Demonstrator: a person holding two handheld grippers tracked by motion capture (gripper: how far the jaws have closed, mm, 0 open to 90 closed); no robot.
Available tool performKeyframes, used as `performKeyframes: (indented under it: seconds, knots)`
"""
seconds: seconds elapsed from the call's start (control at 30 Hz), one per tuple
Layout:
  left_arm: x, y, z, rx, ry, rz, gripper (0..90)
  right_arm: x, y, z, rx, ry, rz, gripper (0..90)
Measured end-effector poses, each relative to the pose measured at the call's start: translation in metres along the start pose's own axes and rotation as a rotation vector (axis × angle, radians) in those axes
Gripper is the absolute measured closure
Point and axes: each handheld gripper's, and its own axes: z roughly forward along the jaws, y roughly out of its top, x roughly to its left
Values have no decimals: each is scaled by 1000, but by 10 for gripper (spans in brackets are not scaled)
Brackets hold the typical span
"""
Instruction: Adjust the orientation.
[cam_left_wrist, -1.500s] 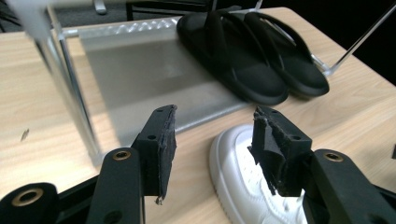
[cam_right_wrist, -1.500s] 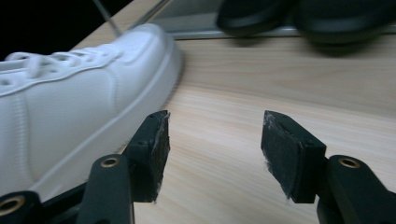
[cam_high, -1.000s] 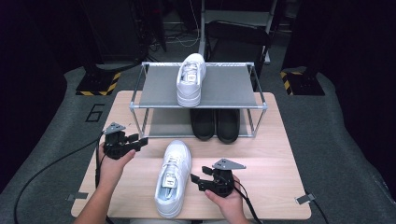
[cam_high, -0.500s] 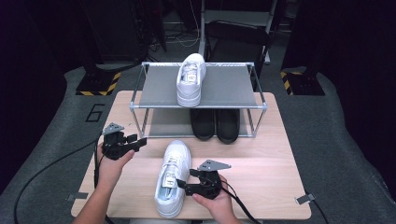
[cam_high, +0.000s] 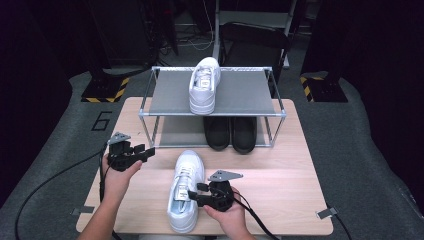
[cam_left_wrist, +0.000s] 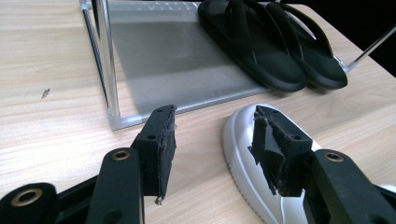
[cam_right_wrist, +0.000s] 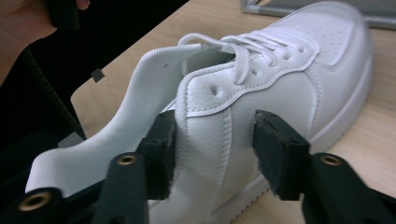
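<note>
A white sneaker (cam_high: 185, 192) lies on the wooden table (cam_high: 280, 175), toe toward the rack. My right gripper (cam_high: 197, 195) is at its right side, open. In the right gripper view the jaws of the right gripper (cam_right_wrist: 215, 149) straddle the sneaker's (cam_right_wrist: 280, 70) side wall near the collar, one pad inside the opening and one outside, without pinching. My left gripper (cam_high: 145, 151) is held open left of the shoe; in the left gripper view this left gripper (cam_left_wrist: 212, 149) has nothing between its pads, and the sneaker's toe (cam_left_wrist: 240, 140) lies beneath its right jaw.
A metal two-tier rack (cam_high: 240, 95) stands at the back of the table with a second white sneaker (cam_high: 205, 85) on its top shelf. Black slippers (cam_high: 231, 132) sit on the lower shelf, also in the left gripper view as slippers (cam_left_wrist: 275, 46). Cables trail off the table's front.
My right gripper has moved left from beside the sneaker until its jaws straddle the shoe's side wall. The left gripper has stayed in place.
</note>
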Motion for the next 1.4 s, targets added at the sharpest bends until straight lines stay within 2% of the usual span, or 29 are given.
performKeyframes:
  seconds: [0.1, 0.17, 0.2, 0.23, 0.33, 0.37, 0.4, 0.47, 0.57, 0.63, 0.67, 0.73, 0.77, 0.83, 0.97, 1.1, 1.2, 1.27, 1.4]
  knots:
    - [1, -1, 0, -3, 0, -5, 489, -3, 2, -8, -28, -75, -32, 665]
    - [2, -2, 0, 0, -1, -7, 489, -9, 5, -13, -25, -113, -33, 678]
    - [2, -2, 0, -3, -1, -6, 489, -11, 6, -16, -29, -134, -41, 720]
    - [2, -3, 0, -3, -1, -9, 489, -12, 7, -18, -37, -145, -53, 732]
    - [4, -4, 1, 0, -2, -21, 489, -16, 10, -21, -35, -220, -90, 734]
    - [4, -5, 2, 6, -2, -23, 489, -18, 10, -21, -36, -222, -92, 712]
    - [4, -6, 3, 6, 0, -23, 489, -22, 10, -21, -35, -190, -54, 687]
    - [5, -7, 3, 12, -3, -25, 489, -27, 10, -20, -31, -164, -24, 669]
    - [5, -7, 4, 12, -4, -26, 489, -28, 11, -18, -8, -157, -38, 659]
    - [4, -7, 5, 5, -3, -30, 489, -31, 13, -13, 50, -168, -81, 647]
    - [3, -7, 5, 0, -3, -33, 489, -32, 13, -12, 82, -167, -84, 634]
    - [3, -7, 5, 3, -4, -35, 489, -38, 13, -11, 87, -128, -61, 654]
    - [3, -8, 5, 1, -3, -36, 489, -39, 12, -11, 82, -125, -49, 676]
    - [4, -8, 4, 12, -7, -33, 489, -37, 10, -13, 61, -143, -58, 729]
    - [5, -8, 4, 11, -8, -39, 489, -36, 6, -15, 20, -161, -39, 786]
    - [7, -8, 4, 6, -5, -38, 488, -33, 4, -15, -4, -192, -40, 811]
    - [8, -9, 3, 2, -4, -45, 488, -31, 1, -17, -28, -216, -23, 817]
    - [9, -9, 2, 2, -3, -45, 488, -30, -2, -19, -43, -247, -37, 819]
    - [9, -10, 2, 6, -5, -54, 488, -34, -3, -28, -57, -273, -6, 818]
